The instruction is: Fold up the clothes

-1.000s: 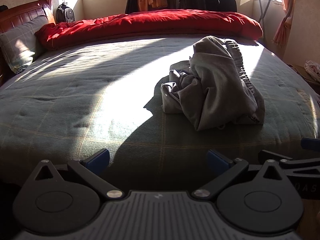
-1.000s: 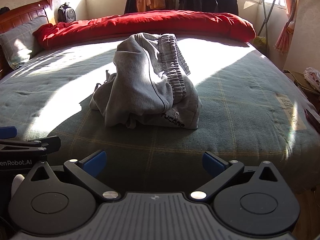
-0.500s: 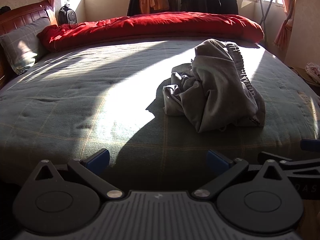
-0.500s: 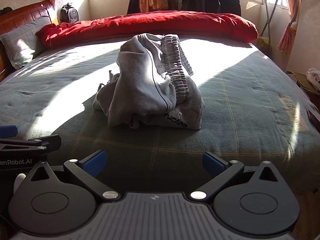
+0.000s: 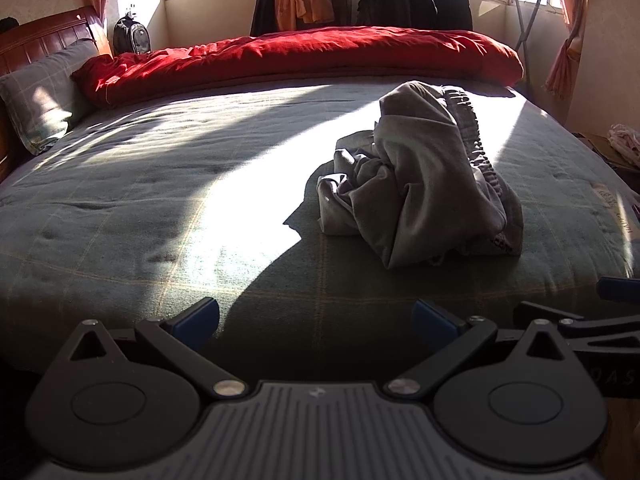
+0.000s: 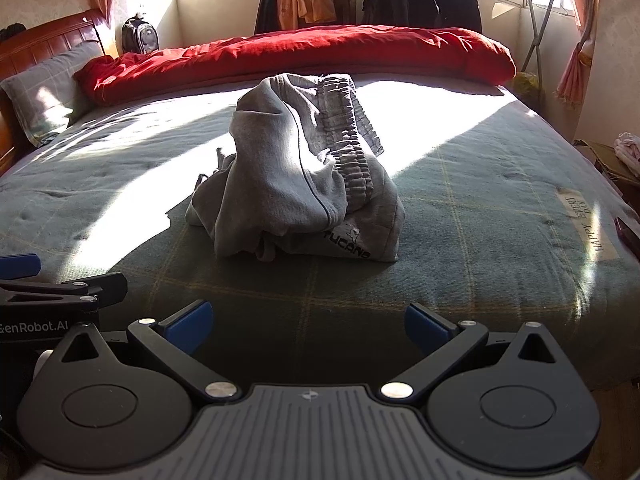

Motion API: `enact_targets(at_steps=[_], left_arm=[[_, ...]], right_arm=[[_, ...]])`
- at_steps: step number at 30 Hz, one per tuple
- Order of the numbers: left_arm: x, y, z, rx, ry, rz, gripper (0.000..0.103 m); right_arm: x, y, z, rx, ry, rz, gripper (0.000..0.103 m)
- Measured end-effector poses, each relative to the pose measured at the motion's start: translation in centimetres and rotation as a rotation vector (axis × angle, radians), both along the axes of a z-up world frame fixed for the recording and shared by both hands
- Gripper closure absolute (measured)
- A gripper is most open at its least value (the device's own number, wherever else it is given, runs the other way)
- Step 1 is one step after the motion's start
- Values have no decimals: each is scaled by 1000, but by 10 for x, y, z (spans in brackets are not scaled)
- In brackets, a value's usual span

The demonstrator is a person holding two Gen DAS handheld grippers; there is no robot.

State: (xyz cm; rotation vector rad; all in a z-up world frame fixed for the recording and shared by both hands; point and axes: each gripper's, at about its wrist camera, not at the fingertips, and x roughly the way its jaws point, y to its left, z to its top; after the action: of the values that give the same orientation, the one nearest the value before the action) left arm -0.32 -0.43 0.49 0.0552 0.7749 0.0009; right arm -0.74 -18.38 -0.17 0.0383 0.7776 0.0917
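Both views have crept slightly toward the bed since a second ago; the garment pile sits a bit larger in frame, otherwise unchanged. Left gripper wide, empty. Right gripper wide, empty, short of the bed edge. Grey sweatpants lie bunched ahead of the right tongs, ahead and to the right of the left tongs, on the green plaid blanket. Red duvet beyond. Risks: grabbing mid-heap pinches several layers, so it lifts as a lump; catching the blanket underneath drags it along. I'd go for the ribbed waistband on top.
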Motion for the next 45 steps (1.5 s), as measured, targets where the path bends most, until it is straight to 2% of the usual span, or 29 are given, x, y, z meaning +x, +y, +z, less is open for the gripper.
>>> enact_targets(at_steps=[14, 26, 32, 37, 42, 45], left_arm=[[15, 17, -7, -47, 4, -11, 0], [45, 37, -13, -75, 29, -14, 0], [58, 39, -14, -69, -21, -55, 0], [70, 42, -19, -114, -86, -127, 1], [89, 52, -28, -201, -66, -165, 1], [96, 53, -34, -182, -44, -164, 1]], right_arm=[[20, 9, -3, 16, 12, 45, 0], [61, 25, -1, 20, 55, 52, 0], [71, 24, 6, 57, 2, 61, 0], [83, 28, 9, 14, -41, 76, 0], [90, 34, 9, -14, -83, 91, 0], [96, 39, 4, -10, -48, 91, 0]])
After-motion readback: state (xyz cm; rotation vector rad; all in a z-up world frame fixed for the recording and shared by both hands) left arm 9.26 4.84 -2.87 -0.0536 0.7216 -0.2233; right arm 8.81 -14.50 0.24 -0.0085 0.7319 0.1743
